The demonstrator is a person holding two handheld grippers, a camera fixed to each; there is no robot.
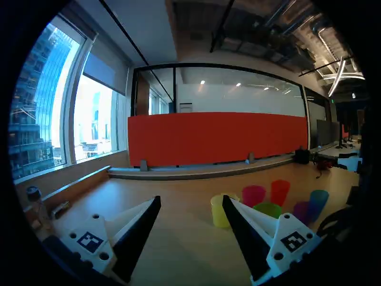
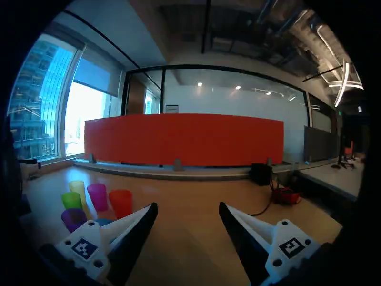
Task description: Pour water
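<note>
— How do the two tools stand?

— The left hand-held gripper [image 1: 190, 198] hangs over the desk [image 1: 190, 257] with its fingers spread wide and nothing between them. The right hand-held gripper [image 2: 187, 205] is the same: fingers wide apart, gripping nothing, bare wood showing in the gap.

— And the cups?

— Six stand upright in a close cluster on the desk. In the left gripper view they lie ahead and to the right. The yellow cup [image 1: 219, 209] shows just beside the tip of the right finger. The pink cup [image 1: 253, 194] and red cup [image 1: 280, 190] stand behind it. The green cup [image 1: 267, 209], purple cup [image 1: 301, 210] and blue cup [image 1: 318, 200] lie farther right. In the right gripper view the same cluster sits ahead on the left, with the blue one half hidden behind the left finger.

— Anything to pour from?

— A clear bottle [image 1: 35, 202] with a dark cap stands upright at the far left of the left gripper view, by the wooden ledge [image 1: 78, 183] under the window [image 1: 43, 109], well apart from the cups. Whether it holds water cannot be told.

— What lies beyond?

— A long orange-red panel [image 1: 214, 138] runs along the desk's far edge. In the right gripper view, a black box [image 2: 261, 174] and a red thing [image 2: 285, 195] with a cable lie on the desk to the right.
</note>
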